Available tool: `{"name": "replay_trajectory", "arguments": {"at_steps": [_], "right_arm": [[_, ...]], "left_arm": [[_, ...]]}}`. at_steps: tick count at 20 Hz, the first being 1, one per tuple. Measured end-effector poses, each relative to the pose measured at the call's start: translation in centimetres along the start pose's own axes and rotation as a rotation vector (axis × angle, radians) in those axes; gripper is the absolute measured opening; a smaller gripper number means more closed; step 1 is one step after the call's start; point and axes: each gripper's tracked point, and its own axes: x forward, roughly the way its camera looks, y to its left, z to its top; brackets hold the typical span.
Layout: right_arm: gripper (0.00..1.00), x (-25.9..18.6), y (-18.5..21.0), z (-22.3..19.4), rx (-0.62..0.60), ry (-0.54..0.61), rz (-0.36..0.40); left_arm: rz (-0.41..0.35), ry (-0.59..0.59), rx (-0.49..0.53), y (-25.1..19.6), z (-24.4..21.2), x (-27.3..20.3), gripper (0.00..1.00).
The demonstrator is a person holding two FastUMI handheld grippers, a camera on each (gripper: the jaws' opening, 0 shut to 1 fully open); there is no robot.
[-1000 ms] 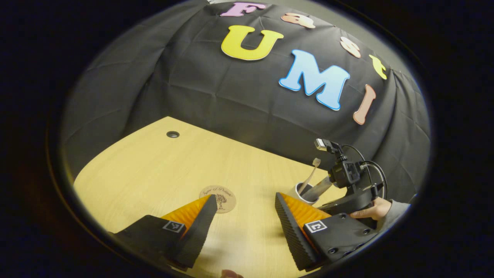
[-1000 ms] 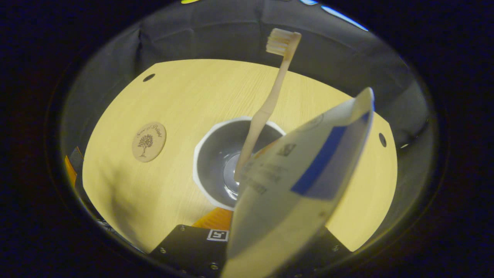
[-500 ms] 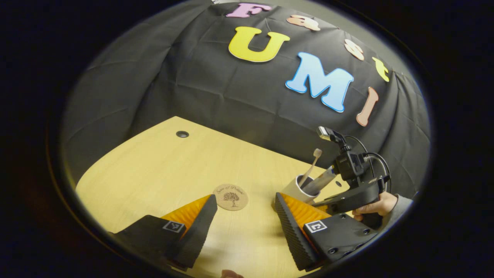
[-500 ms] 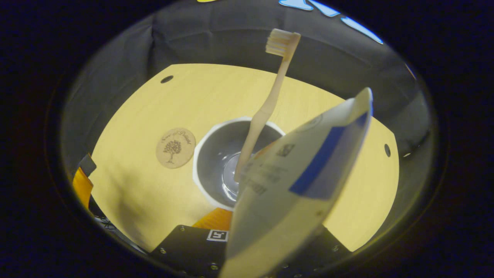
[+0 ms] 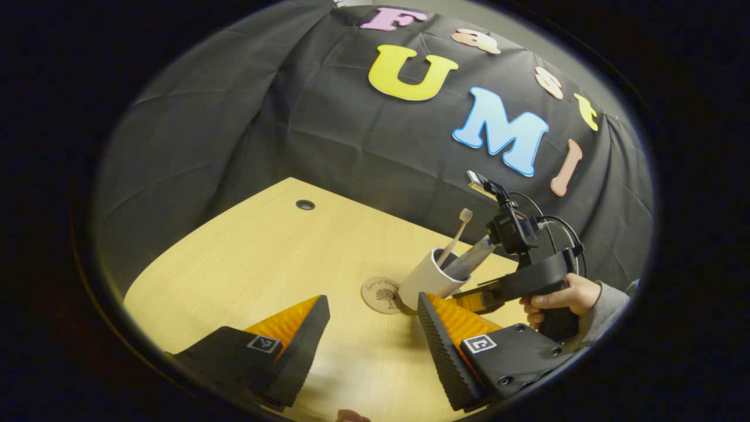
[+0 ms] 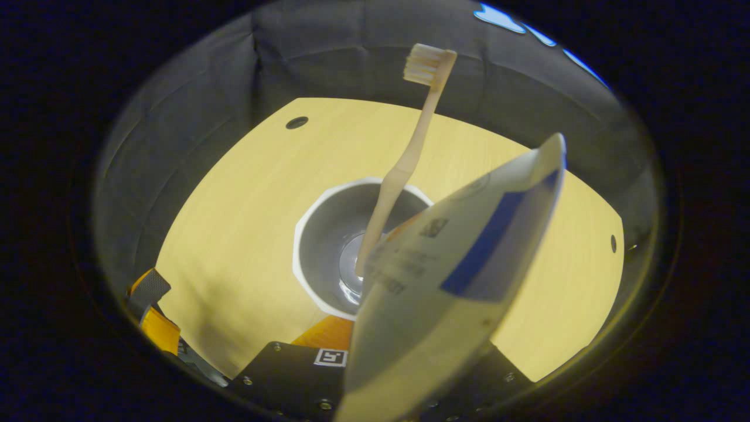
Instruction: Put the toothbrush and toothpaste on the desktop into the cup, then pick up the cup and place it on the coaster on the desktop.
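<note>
1. Idling nearest the camera in the left gripper view, the left claw (image 5: 369, 346) is spread wide over the worktop (image 5: 246, 275) and holds nothing.
2. Just past it, the right claw (image 5: 469, 300) has the cup (image 5: 425, 281) by the near wall, low down. I cannot tell its second finger, so the pinch is a judgement from the raised cup.
3. The cup hangs tilted, right beside or partly over the coaster (image 5: 381, 293); whether it touches is unclear.
4. Inside the cup, the toothbrush (image 6: 404, 170) leans bristles up, and the toothpaste (image 6: 451, 281) lies against the near rim.
5. Handling, as I judge it: the cup looks rigid, smooth and likely slippery, and light for its size. Both contents are loose and stick out well above the rim, so they make it top-heavy.
6. A hold on the wall below the rim suits it; keep it upright when setting down, since a tilt could tip the tube out.
</note>
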Motion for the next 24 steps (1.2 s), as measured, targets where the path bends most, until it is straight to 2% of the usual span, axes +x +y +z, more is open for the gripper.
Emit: {"name": "replay_trajectory", "arguments": {"at_steps": [8,16,21,23,24], "right_arm": [[0.19,2.8,2.8,1.4,-0.029,0.034,-0.024],[0.22,3.2,3.3,1.4,-0.048,0.036,-0.033],[0.34,1.7,2.5,2.0,-0.09,-0.021,-0.074],[0.47,0.2,2.4,2.2,-0.098,-0.051,-0.085],[0.47,-0.7,2.5,2.4,-0.094,-0.069,-0.083]], "left_arm": [[0.052,-0.009,-0.026,3.8,0.2,-2.2,0.97],[0.065,-0.014,-0.036,4.0,0.1,-2.8,0.97],[0.069,-0.023,-0.037,3.7,0.3,-3.0,0.97],[0.066,-0.031,-0.031,3.3,0.8,-3.1,1.0],[0.064,-0.036,-0.021,3.0,1.0,-3.0,0.97]]}}
